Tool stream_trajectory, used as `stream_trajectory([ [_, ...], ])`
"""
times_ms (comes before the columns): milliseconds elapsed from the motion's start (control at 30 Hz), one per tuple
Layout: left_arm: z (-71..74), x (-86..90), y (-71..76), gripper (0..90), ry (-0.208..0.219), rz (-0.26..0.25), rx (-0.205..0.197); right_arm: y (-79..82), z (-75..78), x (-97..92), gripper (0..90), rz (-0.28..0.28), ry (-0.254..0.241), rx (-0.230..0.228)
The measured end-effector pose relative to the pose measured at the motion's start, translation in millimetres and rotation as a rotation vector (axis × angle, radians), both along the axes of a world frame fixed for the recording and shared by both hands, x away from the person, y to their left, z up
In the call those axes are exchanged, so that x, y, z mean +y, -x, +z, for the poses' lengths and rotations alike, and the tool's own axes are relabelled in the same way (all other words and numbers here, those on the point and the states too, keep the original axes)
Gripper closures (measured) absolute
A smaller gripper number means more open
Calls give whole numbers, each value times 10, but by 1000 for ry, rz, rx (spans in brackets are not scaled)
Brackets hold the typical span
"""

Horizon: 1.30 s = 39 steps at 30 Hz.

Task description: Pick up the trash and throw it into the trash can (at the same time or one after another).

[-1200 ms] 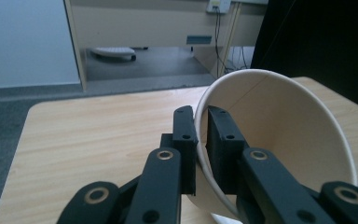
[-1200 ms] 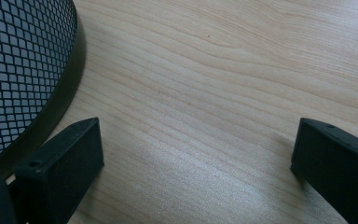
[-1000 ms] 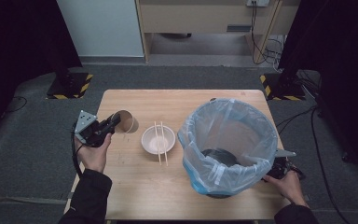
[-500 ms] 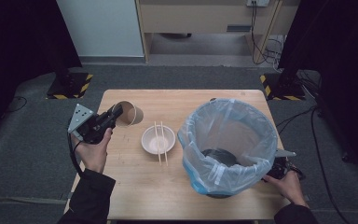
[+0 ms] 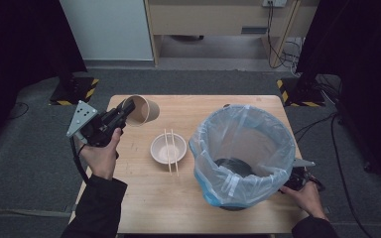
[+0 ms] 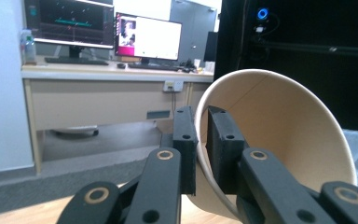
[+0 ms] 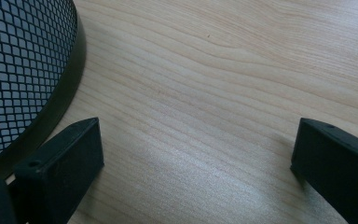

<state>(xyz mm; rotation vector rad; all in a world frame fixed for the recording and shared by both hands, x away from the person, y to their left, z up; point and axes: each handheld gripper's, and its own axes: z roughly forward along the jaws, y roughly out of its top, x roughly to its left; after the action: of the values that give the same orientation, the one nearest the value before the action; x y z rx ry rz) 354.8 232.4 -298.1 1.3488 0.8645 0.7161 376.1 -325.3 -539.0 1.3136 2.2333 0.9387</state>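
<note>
- The left gripper (image 5: pixel 124 110) holds the paper cup (image 5: pixel 142 109) clear of the table, jaws pinched on its rim wall, cup lying sideways.
- The bagged bin (image 5: pixel 243 148) lies well beyond the cup's far end.
- The right gripper (image 7: pixel 193 154) rests with jaws wide apart just beside the bin's base.

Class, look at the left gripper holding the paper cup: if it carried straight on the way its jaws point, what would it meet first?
Probably nothing on the table. The left gripper, shut on the paper cup, points up and away over the table's far edge; depth is uncertain.
</note>
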Motion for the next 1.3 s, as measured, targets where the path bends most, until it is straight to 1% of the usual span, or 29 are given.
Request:
stream_trajectory([
  [467,227,-241,53,818,19,-62,-60,0,0,0,24,0,0,0],
  [600,288,-338,80,818,26,-92,-76,-1,-1,0,23,0,0,-1],
  [667,304,-377,88,818,19,-104,-83,0,0,0,23,0,0,0],
  [733,318,-430,96,818,25,-119,-87,0,0,0,23,0,0,0],
  [967,345,-593,123,818,28,-161,-98,0,0,0,23,0,0,0],
  [1000,349,-615,127,818,21,-169,-99,0,0,0,23,0,0,0],
  [1167,359,-779,142,818,22,-210,-105,0,0,0,23,0,0,0],
  [1300,357,-918,143,818,10,-243,-104,0,0,0,23,0,0,0],
])
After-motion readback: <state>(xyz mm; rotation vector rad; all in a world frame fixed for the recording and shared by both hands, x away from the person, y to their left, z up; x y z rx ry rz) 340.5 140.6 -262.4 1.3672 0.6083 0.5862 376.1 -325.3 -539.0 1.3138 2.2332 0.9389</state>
